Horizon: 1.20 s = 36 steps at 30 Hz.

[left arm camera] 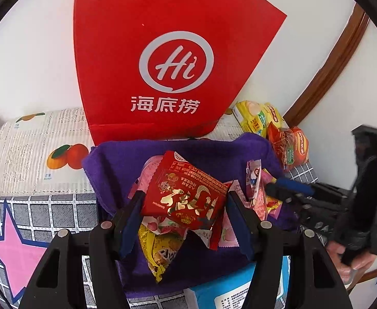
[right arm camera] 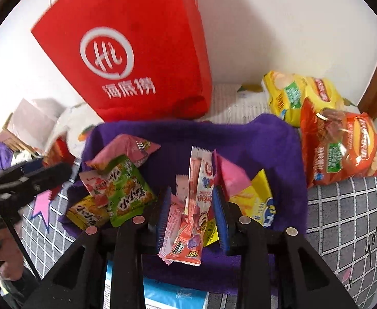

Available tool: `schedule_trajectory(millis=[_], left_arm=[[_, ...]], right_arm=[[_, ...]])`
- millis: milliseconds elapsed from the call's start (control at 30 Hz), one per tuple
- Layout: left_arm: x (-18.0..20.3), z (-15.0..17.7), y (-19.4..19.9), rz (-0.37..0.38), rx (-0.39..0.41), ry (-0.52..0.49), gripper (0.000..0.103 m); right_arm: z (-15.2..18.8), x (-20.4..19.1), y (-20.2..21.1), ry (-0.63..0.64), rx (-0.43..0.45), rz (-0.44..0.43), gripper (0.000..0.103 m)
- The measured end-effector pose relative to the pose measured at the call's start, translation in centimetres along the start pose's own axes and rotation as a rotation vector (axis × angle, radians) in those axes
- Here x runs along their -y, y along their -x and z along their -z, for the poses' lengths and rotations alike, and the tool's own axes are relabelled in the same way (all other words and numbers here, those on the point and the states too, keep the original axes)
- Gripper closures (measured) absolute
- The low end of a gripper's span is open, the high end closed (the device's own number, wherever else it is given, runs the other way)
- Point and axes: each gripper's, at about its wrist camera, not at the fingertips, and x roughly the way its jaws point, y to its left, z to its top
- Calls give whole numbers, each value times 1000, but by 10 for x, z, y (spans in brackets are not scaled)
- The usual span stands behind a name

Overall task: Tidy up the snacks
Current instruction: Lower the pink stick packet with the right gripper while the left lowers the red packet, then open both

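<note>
Small snack packets lie heaped on a purple towel [left arm camera: 126,159] [right arm camera: 253,139]. My left gripper [left arm camera: 184,200] is shut on a red foil packet [left arm camera: 188,195], held above pink and yellow packets [left arm camera: 160,252]. My right gripper [right arm camera: 192,206] is closed around long pink stick packets [right arm camera: 191,219]; it also shows in the left wrist view [left arm camera: 286,188]. Green [right arm camera: 129,193], yellow [right arm camera: 260,200] and pink [right arm camera: 126,146] packets lie beside it. A red paper bag [left arm camera: 162,51] [right arm camera: 137,46] with a white "Hi" logo stands behind the towel.
Yellow [right arm camera: 299,92] and orange [right arm camera: 340,144] crisp bags lie at the back right by the wall. A grey checked cloth [right arm camera: 348,211] with a pink star [left arm camera: 16,257] covers the table. A blue box [left arm camera: 229,291] lies at the near edge. A fruit-print sheet [left arm camera: 34,154] lies left.
</note>
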Motion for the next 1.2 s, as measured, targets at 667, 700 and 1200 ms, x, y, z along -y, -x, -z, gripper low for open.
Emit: schedule_trajectory(millis=[667, 700, 1200], left_arm=[[21, 8, -26, -51, -73, -64, 41], [21, 8, -26, -53, -74, -67, 41], [17, 8, -37, -93, -113, -50, 41]], right_arm=[[-1, 9, 28, -36, 81, 16, 64], [-1, 10, 27, -38, 79, 13, 64], [0, 6, 25, -21, 79, 17, 64]])
